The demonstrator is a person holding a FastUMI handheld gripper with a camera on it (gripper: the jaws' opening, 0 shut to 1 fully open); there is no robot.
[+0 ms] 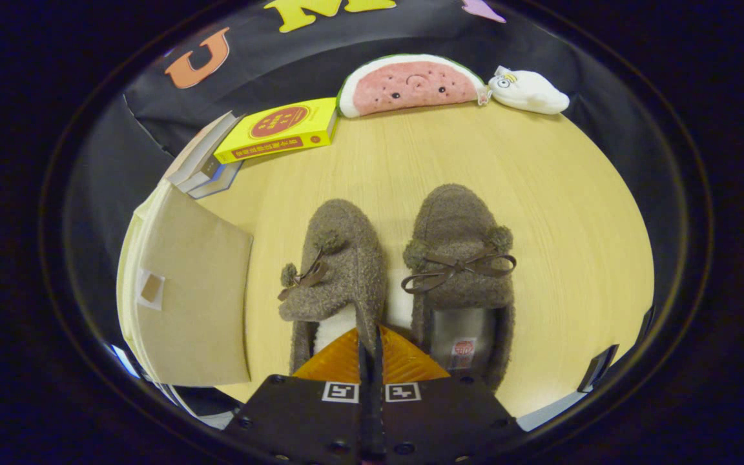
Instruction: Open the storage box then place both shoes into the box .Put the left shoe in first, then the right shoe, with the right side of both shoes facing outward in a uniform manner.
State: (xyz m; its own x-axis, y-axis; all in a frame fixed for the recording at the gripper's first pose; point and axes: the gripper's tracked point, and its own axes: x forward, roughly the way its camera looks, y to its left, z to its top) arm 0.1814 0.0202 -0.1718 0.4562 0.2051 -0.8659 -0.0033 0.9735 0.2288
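Gripper (370,342) fingers pinch the left slipper's (336,271) inner side wall near the heel. Just beside it stands the right slipper (459,258); the beige storage box (188,290) sits left.

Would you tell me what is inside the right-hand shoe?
Inside the right shoe, a grey insole with a small label shows; the toe space is covered. The gripper pinches the left shoe wall.

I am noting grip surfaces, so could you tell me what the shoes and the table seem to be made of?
The tool is shut on the left shoe. Both it and the right shoe look like curly, matte fleece fabric, judging by the nubby pile. The table looks like smooth light wood or laminate, showing fine grain.
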